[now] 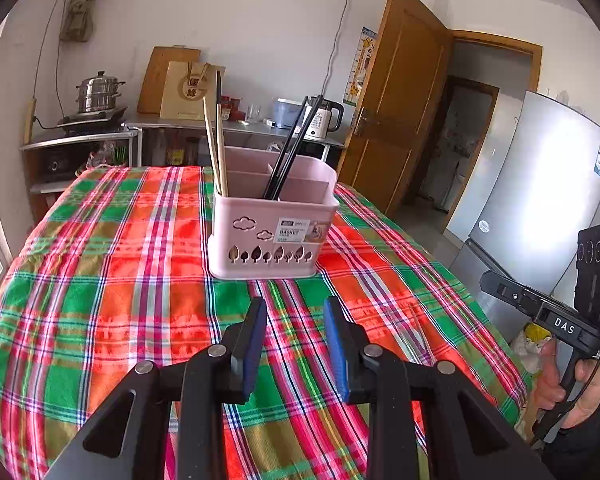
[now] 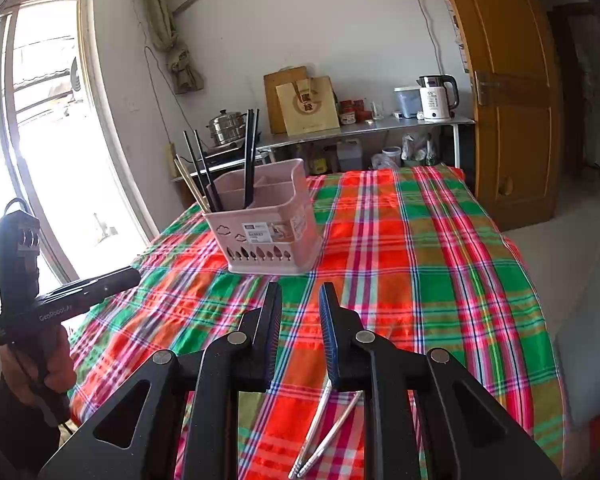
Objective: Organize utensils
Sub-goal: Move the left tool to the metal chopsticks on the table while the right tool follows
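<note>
A pink utensil basket stands on the plaid tablecloth. Wooden chopsticks lean in its left compartment, and black chopsticks in the middle one. My left gripper hovers just in front of the basket, open, with only cloth showing between its blue pads. In the right wrist view the basket sits ahead and left of my right gripper, which is open with nothing between its fingers. A pair of metal chopsticks lies on the cloth under the right gripper.
A person's hand holds the right tool off the table's right edge. Behind the table runs a steel counter with a steamer pot, a paper bag and a kettle. Fridge right, window left.
</note>
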A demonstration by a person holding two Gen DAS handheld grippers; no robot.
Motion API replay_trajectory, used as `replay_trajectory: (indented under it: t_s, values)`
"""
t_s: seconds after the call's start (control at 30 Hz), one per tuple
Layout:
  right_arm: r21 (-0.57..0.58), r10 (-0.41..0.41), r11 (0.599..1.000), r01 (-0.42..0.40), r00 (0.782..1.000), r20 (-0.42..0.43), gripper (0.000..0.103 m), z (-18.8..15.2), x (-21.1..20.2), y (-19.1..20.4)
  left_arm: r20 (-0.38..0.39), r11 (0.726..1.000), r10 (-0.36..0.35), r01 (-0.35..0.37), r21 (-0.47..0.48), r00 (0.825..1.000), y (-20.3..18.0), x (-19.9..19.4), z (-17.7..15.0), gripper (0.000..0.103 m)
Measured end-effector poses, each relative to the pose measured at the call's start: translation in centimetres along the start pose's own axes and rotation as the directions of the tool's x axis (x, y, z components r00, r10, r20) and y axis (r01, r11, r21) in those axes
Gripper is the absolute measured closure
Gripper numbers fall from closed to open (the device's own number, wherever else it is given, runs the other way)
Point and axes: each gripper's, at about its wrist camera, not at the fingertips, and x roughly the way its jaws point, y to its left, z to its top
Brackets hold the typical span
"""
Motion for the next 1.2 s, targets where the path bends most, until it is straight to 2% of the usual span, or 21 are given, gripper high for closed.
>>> replay_trajectory:
  t_s: [0.33,0.67,0.87,0.93,1.2]
  values:
    - [0.072,-0.080,0.994,0.088,0.991,-0.109,0.083,-2.8,2.3,-2.8,-0.107,0.999,-0.048,0.049,0.011,0.993,-2.2,3.3,-1.4,0.074]
    - [0.070,-0.116,0.988,0.136,0.965,-0.235,0.083,-4.9,6.0,-3.9,-0.210,0.998,-0.055,0.056,0.000,0.976,-3.7,7.4,-2.1,0.074]
    - [0.041,-0.132,0.988,0.150,0.947,-0.292,0.084,-5.5,7.7,-4.1,-0.281,0.996,-0.087,0.088,-0.010,0.956,-5.5,10.8,-1.9,0.074]
    - [0.014,-0.144,0.988,0.156,0.944,-0.298,0.090,-5.5,7.6,-4.1,-0.303,0.995,-0.101,0.103,-0.009,0.948,-6.4,11.9,-1.8,0.074]
    - [0.023,-0.138,0.988,0.152,0.944,-0.299,0.092,-5.9,6.6,-5.2,-0.413,0.992,-0.108,0.124,0.013,0.904,-10.3,17.3,-2.7,0.074]
